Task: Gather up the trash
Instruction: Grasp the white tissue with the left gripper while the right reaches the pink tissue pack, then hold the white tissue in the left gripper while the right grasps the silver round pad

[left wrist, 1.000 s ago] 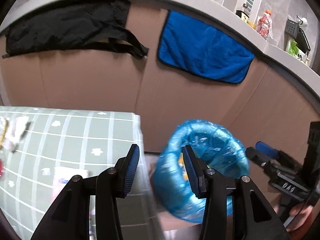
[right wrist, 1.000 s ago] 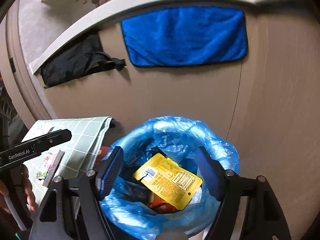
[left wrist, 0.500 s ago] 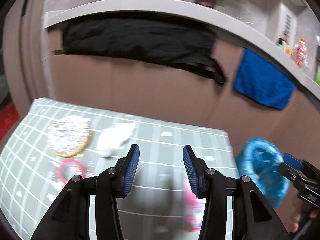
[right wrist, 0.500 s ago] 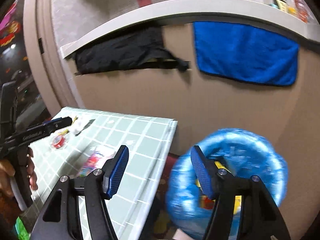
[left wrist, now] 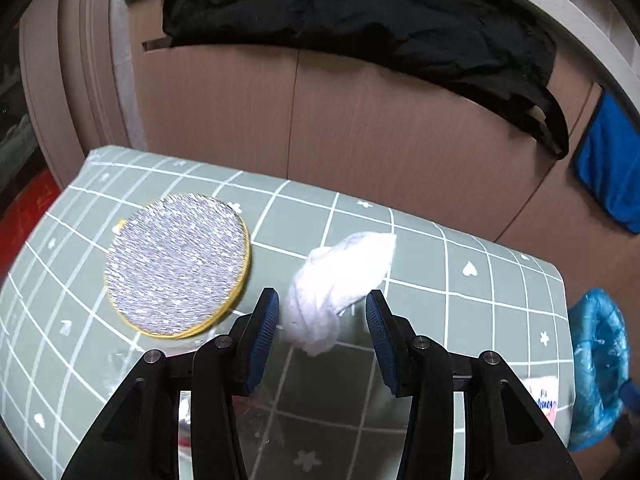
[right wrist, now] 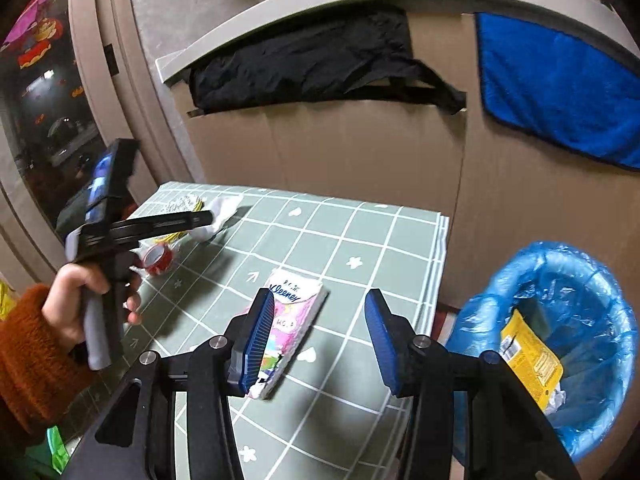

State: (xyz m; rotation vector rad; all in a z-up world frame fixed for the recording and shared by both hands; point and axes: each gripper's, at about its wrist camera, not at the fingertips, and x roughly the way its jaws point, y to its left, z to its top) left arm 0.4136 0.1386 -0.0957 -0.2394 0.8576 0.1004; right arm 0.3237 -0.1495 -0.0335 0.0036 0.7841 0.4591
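Note:
A crumpled white tissue [left wrist: 340,288] lies on the green checked table [left wrist: 440,280]. My left gripper [left wrist: 320,324] is open, its pads either side of the tissue's near end, not closed on it. A silver round lid with a yellow rim [left wrist: 176,264] lies to its left. My right gripper [right wrist: 318,336] is open and empty above a pink Kleenex pack [right wrist: 292,320]. The blue-lined trash bin [right wrist: 560,340] stands right of the table with a yellow wrapper [right wrist: 532,360] inside. The left gripper [right wrist: 200,218] shows over the tissue [right wrist: 220,216] in the right wrist view.
A red tape roll [right wrist: 158,258] lies near the table's left edge. A cardboard wall [left wrist: 360,120] stands behind the table, with a black cloth [left wrist: 360,20] and a blue towel [right wrist: 560,88] hanging over it. The bin [left wrist: 596,360] also shows at the table's right end.
My left gripper swung left from the bin to the table and closed in on the tissue. My right gripper moved from above the bin to above the Kleenex pack.

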